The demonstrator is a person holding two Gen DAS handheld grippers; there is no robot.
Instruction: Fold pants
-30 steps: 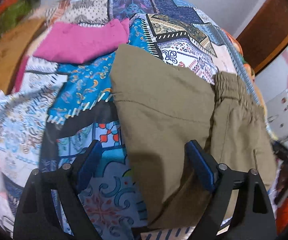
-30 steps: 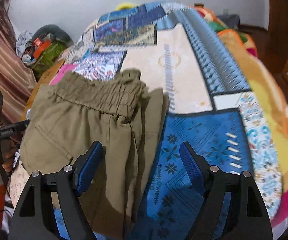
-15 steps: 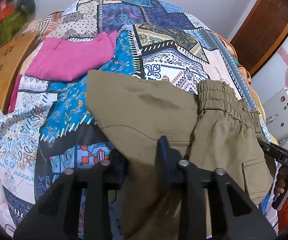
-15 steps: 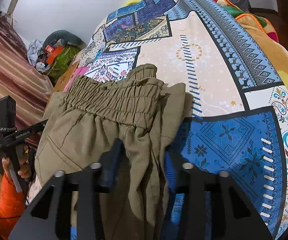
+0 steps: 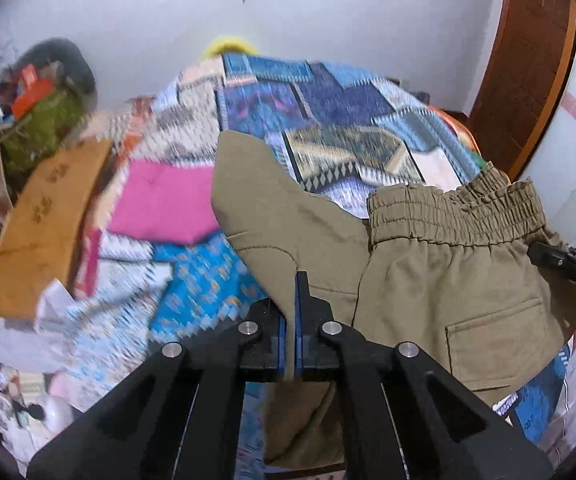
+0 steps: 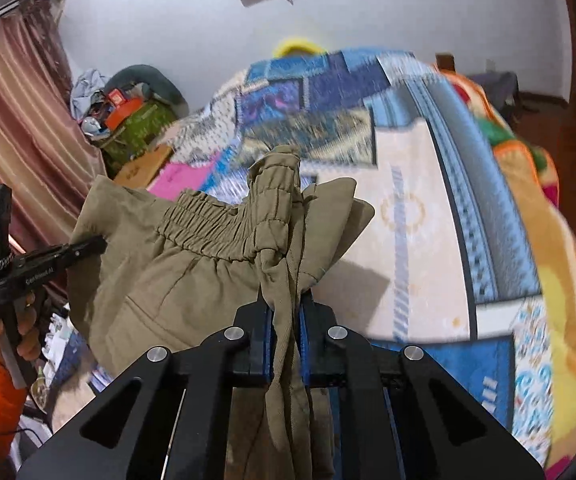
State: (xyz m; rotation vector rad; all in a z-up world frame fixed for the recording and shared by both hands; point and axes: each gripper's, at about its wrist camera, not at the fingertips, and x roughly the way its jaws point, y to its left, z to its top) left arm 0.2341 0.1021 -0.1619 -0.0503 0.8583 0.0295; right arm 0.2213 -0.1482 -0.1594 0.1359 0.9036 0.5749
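Observation:
Olive pants (image 5: 440, 276) with an elastic waistband (image 5: 456, 208) hang lifted above the patchwork bedspread (image 5: 328, 112). My left gripper (image 5: 291, 284) is shut on the folded edge of the pants on their left side. My right gripper (image 6: 286, 304) is shut on bunched pants fabric (image 6: 192, 272) at their right side, below the waistband (image 6: 208, 220). Each gripper shows in the other view: the right gripper at the right edge (image 5: 560, 260), the left gripper at the left edge (image 6: 48, 260), both at the pants' sides.
A folded pink garment (image 5: 164, 204) lies on the bedspread to the left. A wooden bed board (image 5: 44, 220) and a cluttered pile with a green bag (image 5: 36, 120) stand at the left. A curtain (image 6: 12, 132) hangs left; a wooden door (image 5: 528, 60) is right.
Both grippers went from open to shut on the pants and then lifted them off the bed. The views tilted up toward the wall.

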